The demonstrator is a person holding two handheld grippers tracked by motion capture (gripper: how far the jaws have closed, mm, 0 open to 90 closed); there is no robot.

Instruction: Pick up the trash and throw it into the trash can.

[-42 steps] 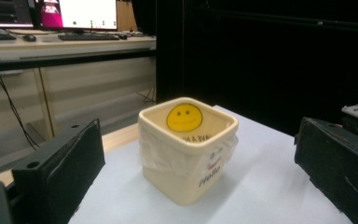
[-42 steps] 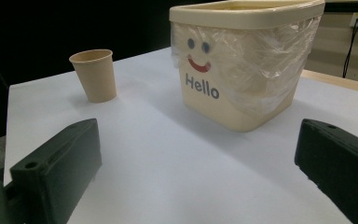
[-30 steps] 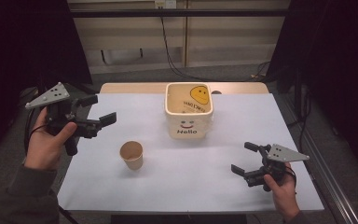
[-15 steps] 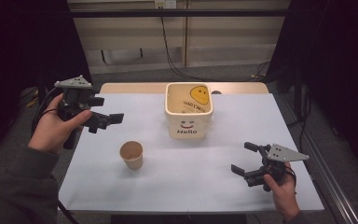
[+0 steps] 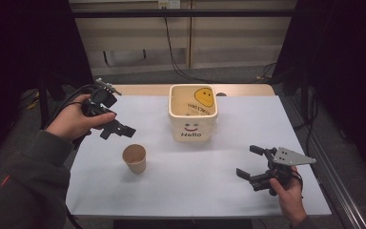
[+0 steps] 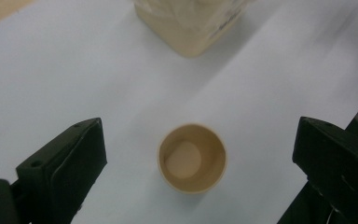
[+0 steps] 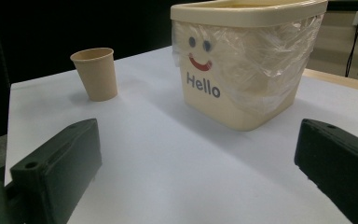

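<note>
Paper cup [image 6: 192,158], upright and empty on the table [image 5: 200,191] near the bin [image 5: 193,114]: my left gripper [image 5: 116,128] hangs above it, jaws spread, ready, I judge, to descend and pinch; right gripper [image 5: 252,164] spread, idle.

White-covered rectangular table [image 5: 205,191] with a bare wooden strip along its far edge. Resting on it, well apart: a small tan paper cup [image 5: 135,158], upright, and a cream plastic "Hello" bin [image 5: 193,118].

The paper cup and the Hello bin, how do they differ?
The paper cup is small, round, plain brown; the Hello bin is larger, squarish, cream, with a smiley face and lettering. The bin has a clear plastic liner; the cup looks empty and unlined. Both stand upright and open-topped on the white table.
</note>
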